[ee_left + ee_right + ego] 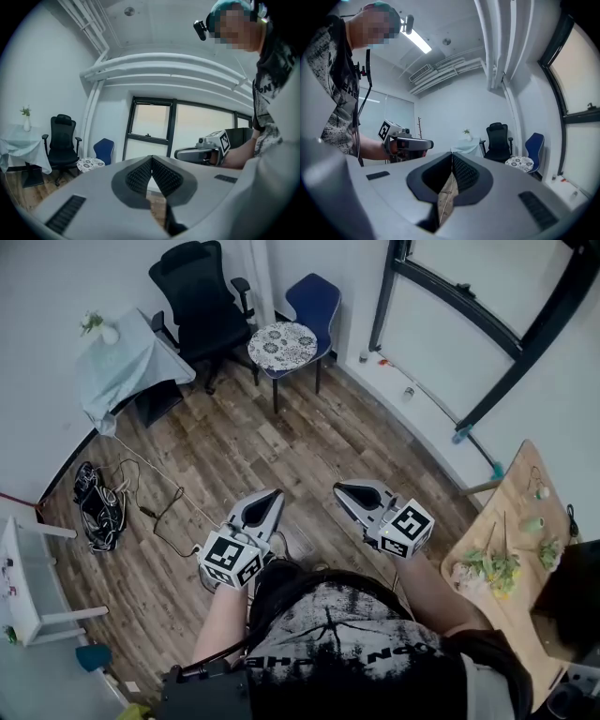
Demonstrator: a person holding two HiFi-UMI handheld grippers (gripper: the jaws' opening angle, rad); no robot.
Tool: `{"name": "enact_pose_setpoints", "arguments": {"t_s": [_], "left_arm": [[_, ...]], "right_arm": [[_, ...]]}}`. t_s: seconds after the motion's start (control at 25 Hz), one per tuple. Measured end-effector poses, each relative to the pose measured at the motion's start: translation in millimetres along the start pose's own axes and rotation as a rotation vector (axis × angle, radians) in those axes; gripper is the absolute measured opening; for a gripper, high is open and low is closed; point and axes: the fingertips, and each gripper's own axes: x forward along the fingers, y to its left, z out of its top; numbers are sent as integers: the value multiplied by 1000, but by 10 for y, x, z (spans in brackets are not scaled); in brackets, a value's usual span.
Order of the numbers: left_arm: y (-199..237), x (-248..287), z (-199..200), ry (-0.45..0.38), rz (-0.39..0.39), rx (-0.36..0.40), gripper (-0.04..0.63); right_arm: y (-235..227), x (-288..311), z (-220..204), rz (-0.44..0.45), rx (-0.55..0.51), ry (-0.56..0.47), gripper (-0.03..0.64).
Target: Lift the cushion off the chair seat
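Observation:
A round, flower-patterned cushion (pixel 282 345) lies on the seat of a blue chair (pixel 316 298) at the far side of the room. It also shows small in the left gripper view, cushion (pixel 90 164) on chair (pixel 104 149), and in the right gripper view, cushion (pixel 519 162) on chair (pixel 535 143). My left gripper (pixel 277 494) and right gripper (pixel 340 490) are held side by side in front of the person's chest, well short of the chair. Both point roughly level. Each has its jaws shut with nothing between them, left (pixel 151 160) and right (pixel 452 155).
A black office chair (pixel 201 298) stands left of the blue chair, beside a cloth-covered table (pixel 127 364) with a small vase (pixel 103 331). Cables (pixel 97 500) lie on the wooden floor at left. A wooden table with flowers (pixel 514 542) is at right.

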Motion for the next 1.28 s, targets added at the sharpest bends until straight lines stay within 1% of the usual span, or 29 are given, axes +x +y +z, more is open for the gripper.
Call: {"name": "enact_pose_setpoints", "arguments": {"t_s": [0.2,0.4,0.52,0.72,0.92,1.08,1.28], "left_arm": [[167,95,-37,14,-3,0,14],[537,252,-36,20,-3,-3,14],[848,408,-2,29,-5,-6,14],[1468,625,155,40,-2,-20,14],[2055,828,257,62,-26,-28,14],[2510,920,305,72,-44,-46,14],[2983,1061,278,86,-67,-40,14]], "right_arm": [[-146,162,40,-21,-15,-2,17],[-378,450,60,-33,-20,5,17],[-583,687,91,-49,-40,15,17],[-917,1190,159,-71,-42,23,17],[-1144,1785,266,-90,-111,46,17],[-1310,2243,245,-93,-80,43,17],[-1579,2666,180,-120,-68,55,17]]}}
